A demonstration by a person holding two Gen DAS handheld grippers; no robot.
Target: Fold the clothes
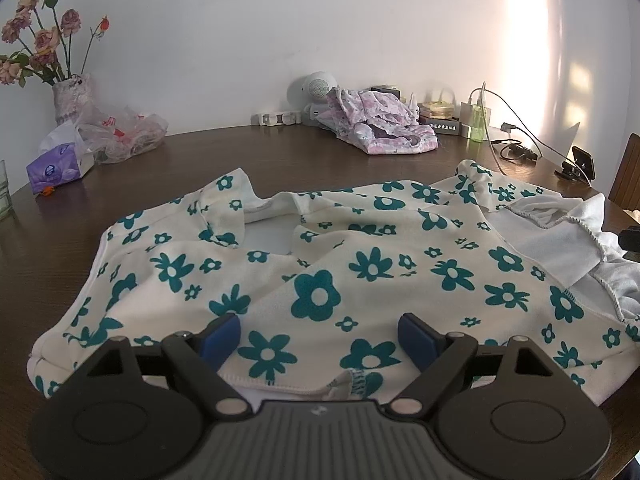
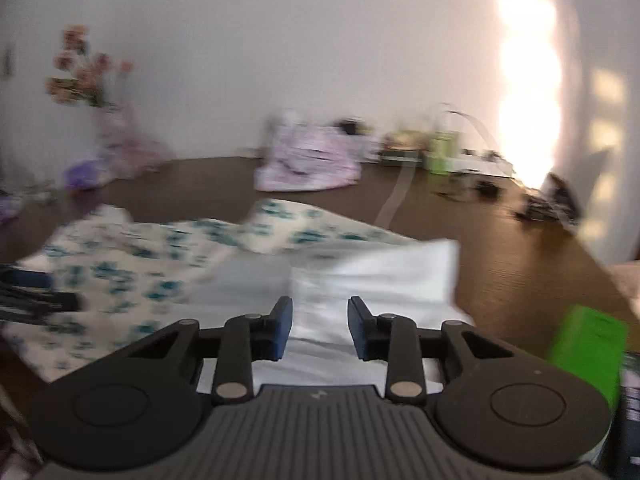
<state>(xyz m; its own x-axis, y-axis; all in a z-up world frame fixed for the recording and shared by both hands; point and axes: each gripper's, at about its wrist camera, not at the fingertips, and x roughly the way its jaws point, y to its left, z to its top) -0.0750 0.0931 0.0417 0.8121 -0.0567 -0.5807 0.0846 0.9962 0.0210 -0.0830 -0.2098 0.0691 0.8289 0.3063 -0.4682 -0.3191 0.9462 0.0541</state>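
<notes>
The floral garment (image 1: 360,272) is lying spread on the brown table (image 1: 240,152), its white inner side (image 1: 552,240) turned up at the right edge; one fold seems already begun there, and the rest is waiting. To do this step well, I think each gripper should be taking only the upper layer near a corner, lifting both sides together and carrying the cloth over in one flat movement; pulling on one side only would be dragging the whole garment across the table and making new wrinkles.

The left gripper (image 1: 320,330) is standing wide open over the near hem; its blue pads (image 1: 222,334) are hovering above the flowered cloth, with fabric lying under the gap, but they are not pressing on anything — it is released and empty.

The right gripper (image 2: 320,326) is showing a smaller gap; the right wrist view is blurred, yet the pads (image 2: 282,328) are clearly apart, and the white folded-over part (image 2: 380,280) is lying between and beyond them without being pinched; so this gripper is also released, holding nothing.

A purple patterned garment (image 1: 376,128) is sitting further back near the wall, well apart from the floral one.
</notes>
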